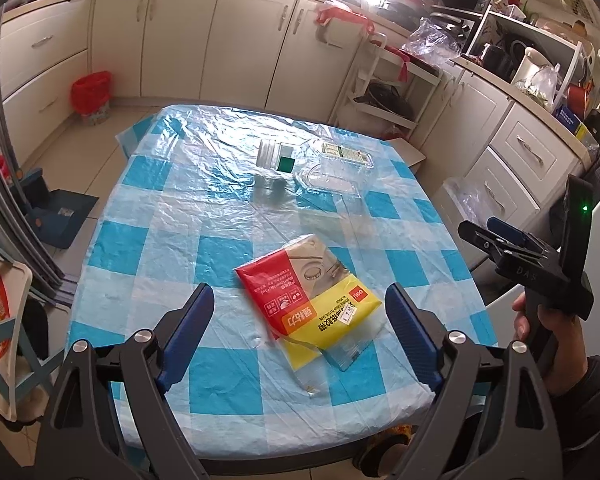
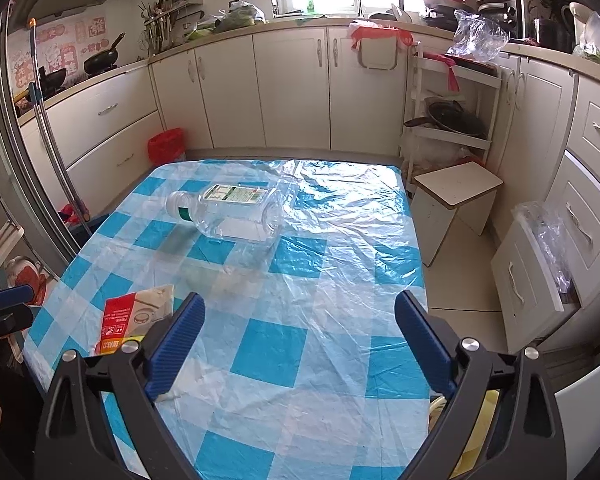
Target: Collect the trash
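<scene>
Over the checked tablecloth (image 1: 147, 240): left gripper (image 1: 300, 320) jaws apart, straddling the red-and-yellow packet (image 1: 308, 292) without touching, seemingly lined up for pickup; right gripper (image 2: 300, 340) jaws apart, empty, aimed toward the lying clear plastic bottle (image 2: 231, 212).

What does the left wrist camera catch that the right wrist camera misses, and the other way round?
Only the left wrist view shows the whole red and yellow packet lying between the open left tongs, and the right tongs held in a hand. Only the right wrist view shows the small white stool beside the table and the woks on the stove. Both show the empty clear bottle lying on its side, the blue checked tablecloth and the red bin on the floor.
</scene>
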The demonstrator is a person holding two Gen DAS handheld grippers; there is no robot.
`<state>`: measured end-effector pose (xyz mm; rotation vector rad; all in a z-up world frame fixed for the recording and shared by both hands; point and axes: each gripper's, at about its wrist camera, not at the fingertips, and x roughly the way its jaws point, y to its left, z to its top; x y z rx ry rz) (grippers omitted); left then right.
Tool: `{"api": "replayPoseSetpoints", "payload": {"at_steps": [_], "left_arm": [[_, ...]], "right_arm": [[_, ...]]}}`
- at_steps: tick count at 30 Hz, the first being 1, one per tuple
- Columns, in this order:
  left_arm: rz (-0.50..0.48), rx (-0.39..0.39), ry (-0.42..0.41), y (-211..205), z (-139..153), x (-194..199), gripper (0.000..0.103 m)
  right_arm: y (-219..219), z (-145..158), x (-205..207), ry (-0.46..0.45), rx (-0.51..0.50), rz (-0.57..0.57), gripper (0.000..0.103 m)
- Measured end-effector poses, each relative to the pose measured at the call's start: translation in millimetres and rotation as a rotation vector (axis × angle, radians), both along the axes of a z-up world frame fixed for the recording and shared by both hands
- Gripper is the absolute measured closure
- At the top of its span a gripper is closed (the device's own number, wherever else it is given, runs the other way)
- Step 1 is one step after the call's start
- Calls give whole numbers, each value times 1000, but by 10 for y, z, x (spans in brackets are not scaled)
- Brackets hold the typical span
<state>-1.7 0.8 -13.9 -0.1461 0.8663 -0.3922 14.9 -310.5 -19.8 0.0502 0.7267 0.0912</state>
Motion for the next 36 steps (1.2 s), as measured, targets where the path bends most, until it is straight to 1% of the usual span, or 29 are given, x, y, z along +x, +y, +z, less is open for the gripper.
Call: {"api": "replayPoseSetpoints", "payload": {"at_steps": [36], "left_arm": [[7,-8,44,38,-101,157,18]], "right_arm": [[140,-117,123,32,-61,56,10]]}}
